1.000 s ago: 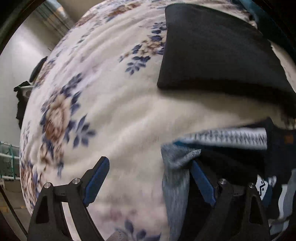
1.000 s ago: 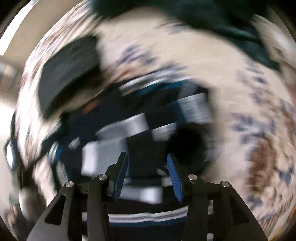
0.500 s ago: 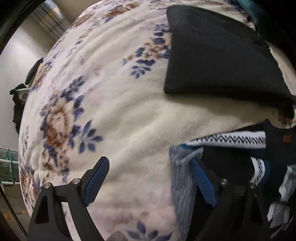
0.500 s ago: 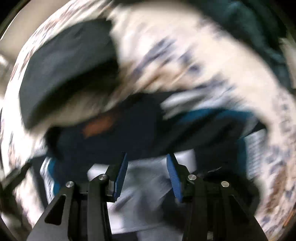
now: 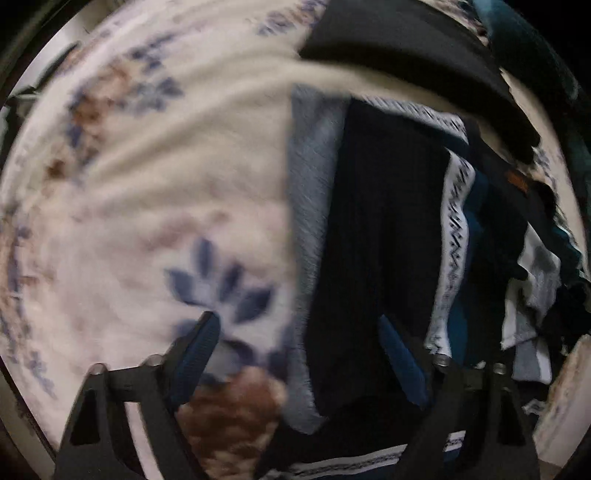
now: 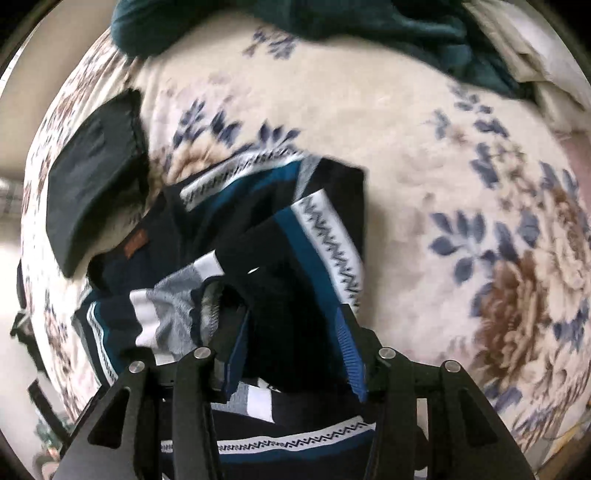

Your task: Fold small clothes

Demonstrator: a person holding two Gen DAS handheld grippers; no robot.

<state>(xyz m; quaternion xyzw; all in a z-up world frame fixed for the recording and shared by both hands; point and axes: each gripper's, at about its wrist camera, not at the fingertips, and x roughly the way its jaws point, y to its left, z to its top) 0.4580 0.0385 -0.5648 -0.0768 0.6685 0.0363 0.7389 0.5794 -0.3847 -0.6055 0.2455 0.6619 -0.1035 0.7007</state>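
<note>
A navy knit sweater (image 5: 388,221) with teal, white zigzag and grey bands lies crumpled on a floral blanket (image 5: 147,203). My left gripper (image 5: 301,358) points down over its grey edge. Its jaws are closing: one finger is over the blanket, the other over dark knit, and neither pad presses the cloth. In the right wrist view the sweater (image 6: 258,206) is bunched up, with a brown label (image 6: 135,240) at its left. My right gripper (image 6: 295,352) hangs half open over a dark fold that fills the gap between its fingers.
A folded black cloth (image 6: 88,184) lies just beyond the sweater's left side, also seen as the black cloth (image 5: 399,48) at the top of the left wrist view. A dark teal garment (image 6: 332,22) is heaped at the far edge. The floral blanket (image 6: 424,147) stretches away to the right.
The left gripper slid sideways from the bare blanket onto the sweater's grey edge, and its jaws came closer together. The right gripper swung from near the black cloth back over the sweater's middle.
</note>
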